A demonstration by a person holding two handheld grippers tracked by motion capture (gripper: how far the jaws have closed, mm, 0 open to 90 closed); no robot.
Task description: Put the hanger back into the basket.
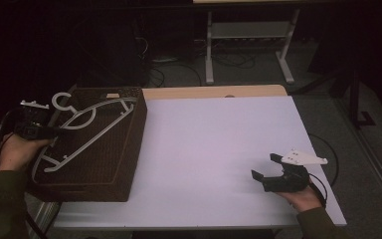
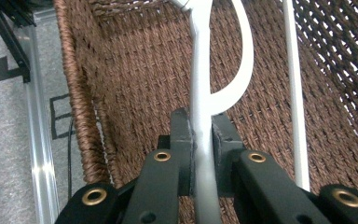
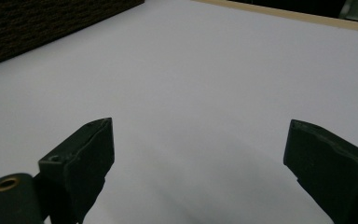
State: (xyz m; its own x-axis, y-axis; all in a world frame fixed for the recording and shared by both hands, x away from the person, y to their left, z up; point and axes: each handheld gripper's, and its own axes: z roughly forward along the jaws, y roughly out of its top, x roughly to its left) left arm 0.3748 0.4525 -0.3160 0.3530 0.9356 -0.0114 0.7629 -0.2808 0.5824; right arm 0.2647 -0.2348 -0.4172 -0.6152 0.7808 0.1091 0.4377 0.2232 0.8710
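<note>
A white plastic clothes hanger [image 1: 87, 129] lies tilted across the top of a brown woven basket [image 1: 124, 164] at the table's left end, its hook [image 1: 59, 101] toward the far left corner. My left gripper [image 1: 49, 132] is shut on the hanger's arm at the basket's left rim. In the left gripper view the white bar [image 2: 201, 116] runs up between the black jaws over the wicker wall [image 2: 135, 79]. My right gripper [image 1: 264, 167] rests near the table's front right, open, with nothing between its fingers [image 3: 81, 161].
The white table top [image 1: 214, 144] stretches between basket and right gripper, with a wooden strip [image 1: 214, 92] along its far edge. Beyond stand a metal frame's legs [image 1: 209, 55] and cables on the dark floor. A metal rail [image 2: 39, 140] runs beside the basket.
</note>
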